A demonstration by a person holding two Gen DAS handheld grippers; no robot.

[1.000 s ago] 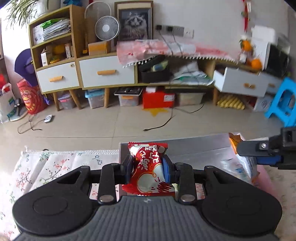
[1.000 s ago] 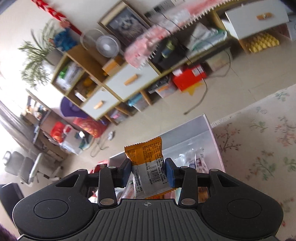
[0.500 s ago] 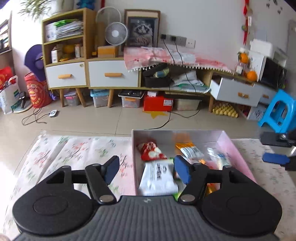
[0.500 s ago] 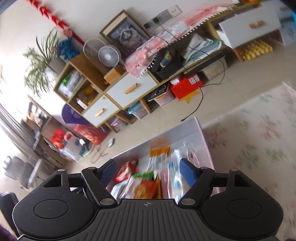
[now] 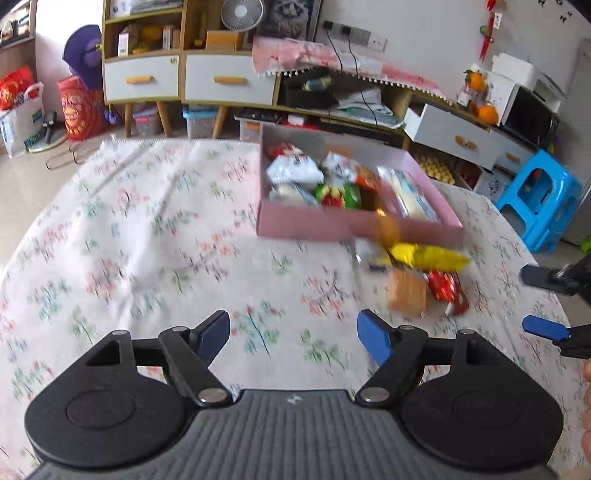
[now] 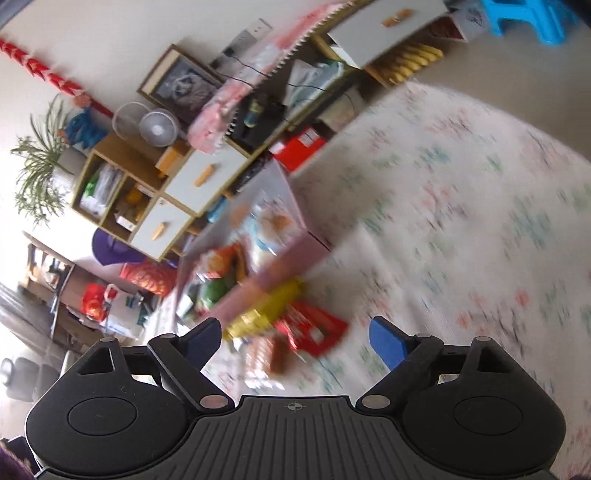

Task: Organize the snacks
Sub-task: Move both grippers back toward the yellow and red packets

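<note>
A pink box (image 5: 306,221) packed with snack packets sits on the floral tablecloth, also blurred in the right wrist view as the pink box (image 6: 280,266). In front of it lie loose snacks: a yellow packet (image 5: 428,256), a brown cracker pack (image 5: 406,295) and a red packet (image 5: 447,290). My left gripper (image 5: 293,336) hovers over bare cloth near them, jaws opening, nothing between them. My right gripper (image 6: 295,341) is opening too, empty, above the yellow packet (image 6: 266,306) and red packet (image 6: 314,328); its fingertips (image 5: 543,328) show at the left view's right edge.
The floral tablecloth (image 5: 147,236) covers the table. Beyond it stand a wooden cabinet with white drawers (image 5: 177,77), a fan (image 5: 240,13), a blue plastic stool (image 5: 539,199) and an open white drawer (image 5: 447,129). Red bags (image 5: 77,110) sit on the floor at left.
Both grippers let go of their packets, the red one and the orange one, which now lie in the box. Both pulled back from the box toward the near side of the table, jaws widening.
</note>
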